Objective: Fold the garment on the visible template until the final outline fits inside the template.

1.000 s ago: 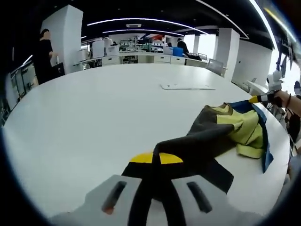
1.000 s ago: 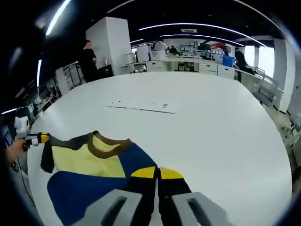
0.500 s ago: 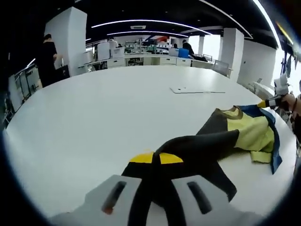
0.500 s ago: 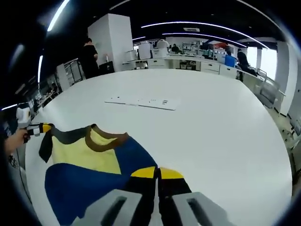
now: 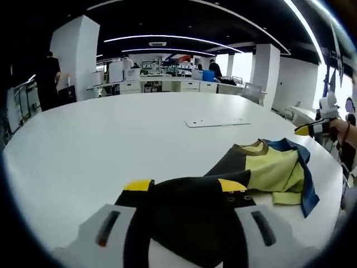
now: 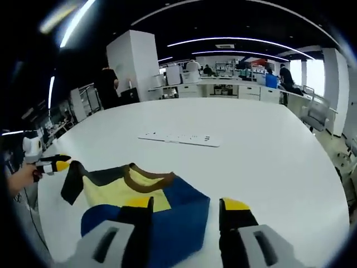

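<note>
The crumpled yellow, blue and black garment (image 6: 142, 209) lies on the round white table (image 6: 268, 151), running lengthwise between both grippers. Left gripper (image 5: 185, 185) and right gripper (image 6: 187, 204) both stand wide, cloth beneath each.

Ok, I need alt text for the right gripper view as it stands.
The right gripper hangs open over a blue, yellow and black garment on a white table. The left gripper shows at the garment's black sleeve, a flat white template lying beyond.
</note>
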{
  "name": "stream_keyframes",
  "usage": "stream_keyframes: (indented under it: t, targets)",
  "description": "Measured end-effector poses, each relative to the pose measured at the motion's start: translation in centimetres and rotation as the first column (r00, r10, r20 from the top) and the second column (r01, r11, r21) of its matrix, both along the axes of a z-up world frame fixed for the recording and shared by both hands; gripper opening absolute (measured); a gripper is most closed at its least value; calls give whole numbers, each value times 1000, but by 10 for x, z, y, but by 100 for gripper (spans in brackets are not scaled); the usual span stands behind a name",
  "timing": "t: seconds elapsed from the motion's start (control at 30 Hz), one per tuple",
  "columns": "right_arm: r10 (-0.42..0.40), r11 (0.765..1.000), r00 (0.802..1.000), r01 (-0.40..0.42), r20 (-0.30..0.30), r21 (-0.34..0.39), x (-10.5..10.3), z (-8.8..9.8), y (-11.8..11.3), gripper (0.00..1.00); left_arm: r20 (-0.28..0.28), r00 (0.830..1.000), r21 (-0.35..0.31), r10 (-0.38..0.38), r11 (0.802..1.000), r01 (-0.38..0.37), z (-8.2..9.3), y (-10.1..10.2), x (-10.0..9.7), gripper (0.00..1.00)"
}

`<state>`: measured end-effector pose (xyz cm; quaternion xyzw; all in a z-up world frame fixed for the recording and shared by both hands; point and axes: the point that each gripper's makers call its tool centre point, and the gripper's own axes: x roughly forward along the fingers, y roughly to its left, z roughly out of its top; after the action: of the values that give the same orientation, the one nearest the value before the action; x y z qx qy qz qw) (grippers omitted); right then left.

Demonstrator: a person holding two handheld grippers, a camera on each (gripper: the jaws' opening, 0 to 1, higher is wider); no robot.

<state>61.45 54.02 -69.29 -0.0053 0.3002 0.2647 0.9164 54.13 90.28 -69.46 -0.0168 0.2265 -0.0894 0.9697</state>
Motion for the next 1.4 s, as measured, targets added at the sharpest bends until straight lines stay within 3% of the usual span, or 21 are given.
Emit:
stream_keyframes:
  t: [0.1, 0.27, 0.47, 0.63, 0.97, 1.07, 1.17, 1.4]
  targets:
    - [35, 999, 999, -35, -8, 8, -19, 0, 12, 57, 28, 999, 6, -27, 1000, 27, 6, -13, -6, 48]
    - [92, 996, 996, -92, -14, 8, -52, -1, 27, 64, 28, 997, 3, -75, 997, 75, 7, -34, -17, 52]
    - [153, 988, 988, -153, -22, 10, -90, -3, 43, 67, 13, 987, 9, -159, 987, 159, 6, -62, -28, 56]
    - [241, 970, 969, -242, -56, -27, -126, -17, 57, 66, -18, 975, 22, -223, 975, 223, -4, -86, -37, 57]
    - [342, 937, 937, -346, -66, -57, -173, -37, 84, 54, -59, 955, -6, -291, 957, 291, -24, -123, -42, 48]
    - [410, 905, 908, -417, -90, -80, -190, -49, 95, 47, -75, 948, -18, -309, 951, 309, -33, -135, -42, 41]
    - [426, 896, 900, -433, -88, -93, -195, -55, 101, 40, -91, 942, -14, -322, 947, 322, -41, -145, -42, 39]
    - [442, 881, 892, -451, -92, -145, -196, -69, 106, 34, -116, 931, -24, -346, 938, 345, -53, -161, -39, 33]
